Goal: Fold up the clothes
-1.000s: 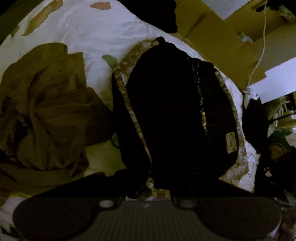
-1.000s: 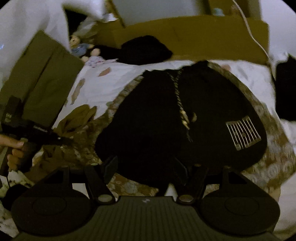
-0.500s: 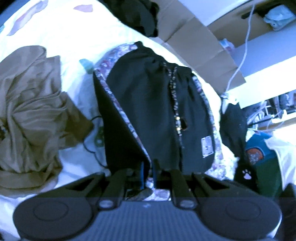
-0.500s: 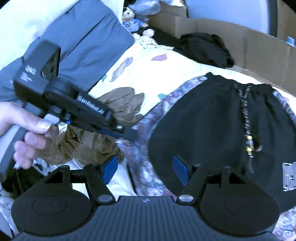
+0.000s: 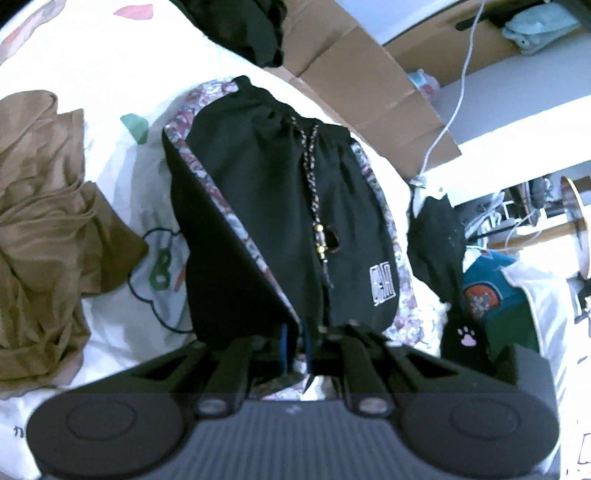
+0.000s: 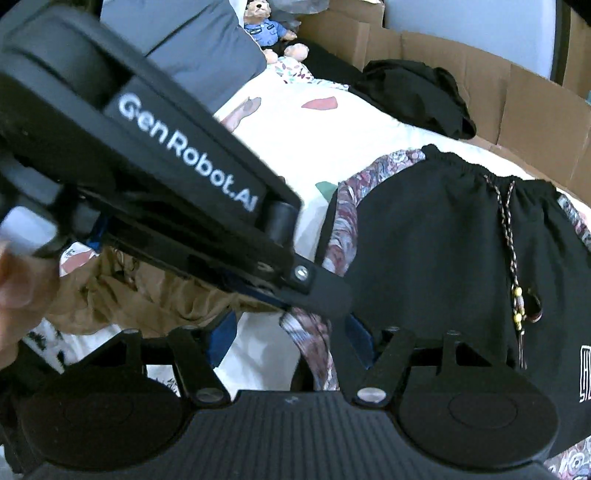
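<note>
Black shorts (image 5: 280,206) with patterned side stripes and a braided drawstring lie on the white bed sheet (image 5: 92,74). My left gripper (image 5: 295,350) is shut on the shorts' near left hem and lifts that edge up off the sheet. In the right wrist view the shorts (image 6: 436,251) fill the right side. My right gripper (image 6: 291,343) is open, its blue pads on either side of the lifted patterned hem without closing on it. The left gripper (image 6: 321,291) crosses that view from the upper left, held by a hand.
A crumpled tan garment (image 5: 40,206) lies left of the shorts. A black garment (image 6: 417,96) lies at the far edge by cardboard boxes (image 5: 369,81). A teddy bear (image 6: 269,29) and a grey pillow (image 6: 199,48) are at the head. Dark clothes (image 5: 436,240) hang on the right.
The left gripper has raised the shorts' left hem further. The right gripper has moved left and closer, so the left gripper now fills its view. The lighting has brightened.
</note>
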`<state>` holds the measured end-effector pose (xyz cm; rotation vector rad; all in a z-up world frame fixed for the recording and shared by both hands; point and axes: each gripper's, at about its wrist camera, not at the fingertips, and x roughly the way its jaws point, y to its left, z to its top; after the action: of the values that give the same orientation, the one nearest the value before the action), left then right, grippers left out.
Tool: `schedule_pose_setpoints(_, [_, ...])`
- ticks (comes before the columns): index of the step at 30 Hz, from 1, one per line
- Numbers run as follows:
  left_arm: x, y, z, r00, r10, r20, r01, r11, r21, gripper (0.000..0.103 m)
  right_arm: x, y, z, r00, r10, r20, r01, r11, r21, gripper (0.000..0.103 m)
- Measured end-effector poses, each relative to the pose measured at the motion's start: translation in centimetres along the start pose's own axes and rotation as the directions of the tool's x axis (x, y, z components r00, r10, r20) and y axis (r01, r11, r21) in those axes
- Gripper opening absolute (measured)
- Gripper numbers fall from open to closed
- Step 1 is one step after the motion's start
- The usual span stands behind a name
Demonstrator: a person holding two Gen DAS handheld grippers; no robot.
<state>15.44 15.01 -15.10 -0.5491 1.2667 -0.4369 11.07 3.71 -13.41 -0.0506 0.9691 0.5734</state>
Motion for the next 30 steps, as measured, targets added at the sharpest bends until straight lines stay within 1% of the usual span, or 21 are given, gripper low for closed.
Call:
schedule_pose_setpoints(1, [0.0,-0.1,0.0,1.000,0.007,0.007,-0.007,1.000,0.007,0.009,0.2,0.0,0.1,1.000,-0.013,0.002,0.013,1.000,-0.011,0.036])
schedule_pose_setpoints(3, [-0.2,-0.2,0.0,1.000,-0.003,0.024,0.003,1.000,0.014,0.010,0.4,-0.4,0.1,0.999,-0.034,0.011,0.034,0.999,-0.005,0.012])
schedule_pose_setpoints(5, [-0.3,-0.2,0.1,0.999,-0.020,0.039,0.020,1.000,0.003,0.013,0.1,-1.5,0.0,1.000,-0.018,0.024,0.017,1.000,0.023,0.004])
schedule_pose_setpoints(6, [-0.4,-0.3,0.2,0.999,-0.027,0.046,0.027,1.000,-0.001,0.020,-0.1,-1.8,0.0,1.000,-0.010,0.029,0.009,1.000,0.030,0.004])
schedule_pose_setpoints(7, [-0.4,-0.4,0.3,0.998,-0.031,0.051,0.031,1.000,0.000,0.024,-0.4,-2.3,-0.1,0.999,-0.013,0.039,0.012,0.999,0.032,0.004])
schedule_pose_setpoints(8, [-0.5,-0.6,0.3,0.998,-0.029,0.056,0.029,1.000,0.004,0.031,-0.9,-2.9,-0.3,0.999,-0.017,0.051,0.015,0.999,0.035,0.004])
schedule_pose_setpoints(11, [-0.2,-1.6,0.5,0.998,0.024,0.064,-0.026,0.999,0.025,0.036,-2.4,-5.0,-0.7,0.997,-0.022,0.073,0.017,0.997,0.072,0.003])
schedule_pose_setpoints(13, [0.2,-2.0,0.6,0.996,0.048,0.069,-0.050,0.999,0.021,0.039,-3.4,-6.7,-1.1,0.996,-0.022,0.087,0.013,0.994,0.108,0.003])
schedule_pose_setpoints(15, [0.9,-2.4,0.7,0.995,0.065,0.073,-0.065,0.998,0.008,0.047,-4.8,-8.9,-1.7,0.994,-0.026,0.105,0.010,0.988,0.153,0.003])
schedule_pose_setpoints(18, [2.5,-3.4,0.6,0.992,0.113,0.046,-0.114,0.993,0.020,0.048,-6.6,-11.5,-2.5,0.991,-0.038,0.127,0.013,0.981,0.193,0.003])
schedule_pose_setpoints(22, [5.3,-4.5,0.4,0.991,0.134,0.017,-0.134,0.991,0.029,0.048,-8.8,-15.8,-3.6,0.987,-0.055,0.154,0.015,0.968,0.249,0.003])
schedule_pose_setpoints(24, [7.0,-4.7,0.2,0.987,0.157,0.015,-0.157,0.988,0.002,0.048,-9.7,-17.5,-4.2,0.984,-0.061,0.166,0.014,0.963,0.270,0.003])
schedule_pose_setpoints(28, [10.0,-5.0,-0.9,0.988,0.152,0.010,-0.151,0.987,-0.061,0.048,-11.3,-21.5,-5.7,0.980,-0.085,0.182,0.023,0.946,0.322,0.003])
schedule_pose_setpoints(30, [11.3,-5.4,-1.6,0.986,0.164,0.000,-0.164,0.984,-0.065,0.048,-12.0,-23.9,-6.7,0.978,-0.102,0.181,0.032,0.935,0.354,0.003])
